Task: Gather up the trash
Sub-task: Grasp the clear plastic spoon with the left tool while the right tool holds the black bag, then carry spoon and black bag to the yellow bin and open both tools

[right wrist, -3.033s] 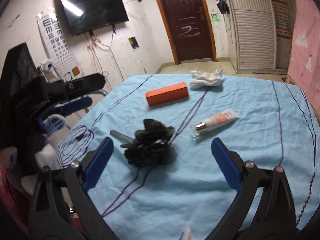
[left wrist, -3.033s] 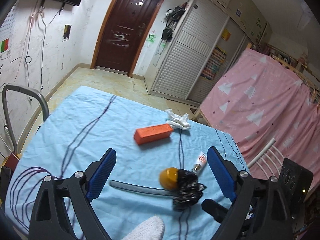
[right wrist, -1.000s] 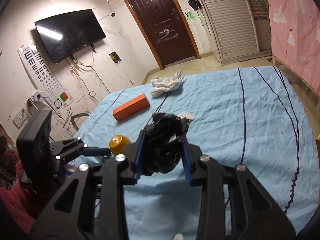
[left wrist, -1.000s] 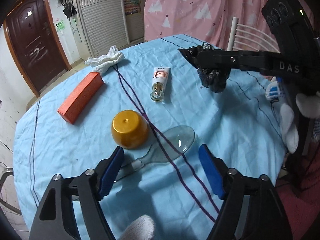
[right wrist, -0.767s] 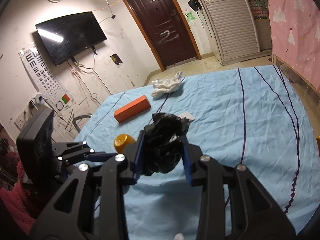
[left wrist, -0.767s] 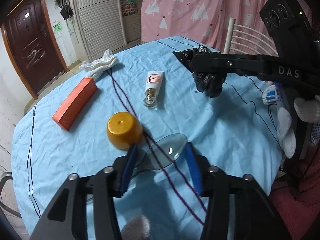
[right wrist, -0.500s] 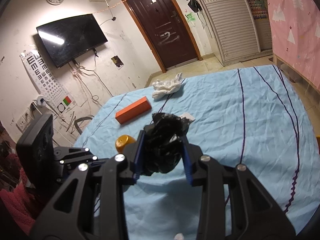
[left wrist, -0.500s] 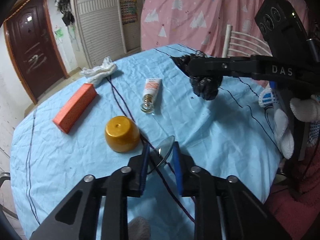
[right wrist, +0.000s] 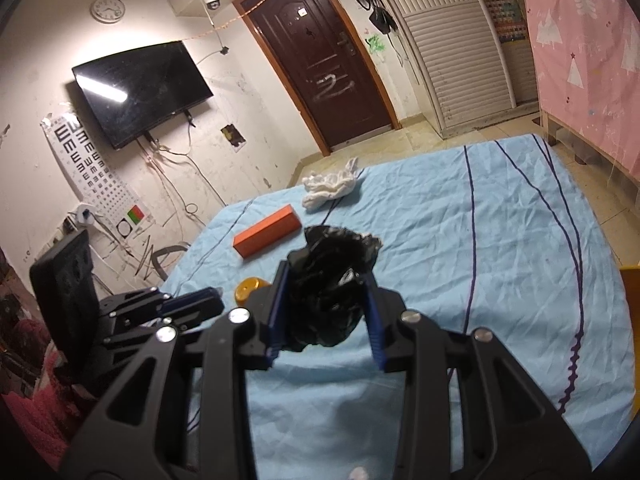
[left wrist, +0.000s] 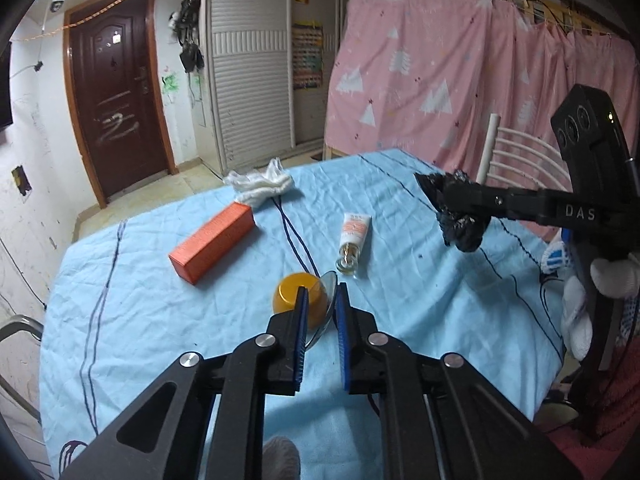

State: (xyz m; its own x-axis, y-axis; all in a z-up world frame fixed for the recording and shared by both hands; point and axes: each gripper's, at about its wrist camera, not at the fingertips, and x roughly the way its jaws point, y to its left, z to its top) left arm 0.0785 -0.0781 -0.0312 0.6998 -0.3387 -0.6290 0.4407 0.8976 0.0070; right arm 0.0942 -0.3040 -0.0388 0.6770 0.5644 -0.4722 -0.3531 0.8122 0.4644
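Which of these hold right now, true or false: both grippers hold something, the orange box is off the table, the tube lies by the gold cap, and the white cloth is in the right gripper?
1. Both grippers hold something. True: the left gripper is shut on the clear plastic spoon, the right gripper on the black plastic bag.
2. The orange box is off the table. False: it lies on the blue tablecloth.
3. The tube lies by the gold cap. True.
4. The white cloth is in the right gripper. False: it lies at the table's far edge.
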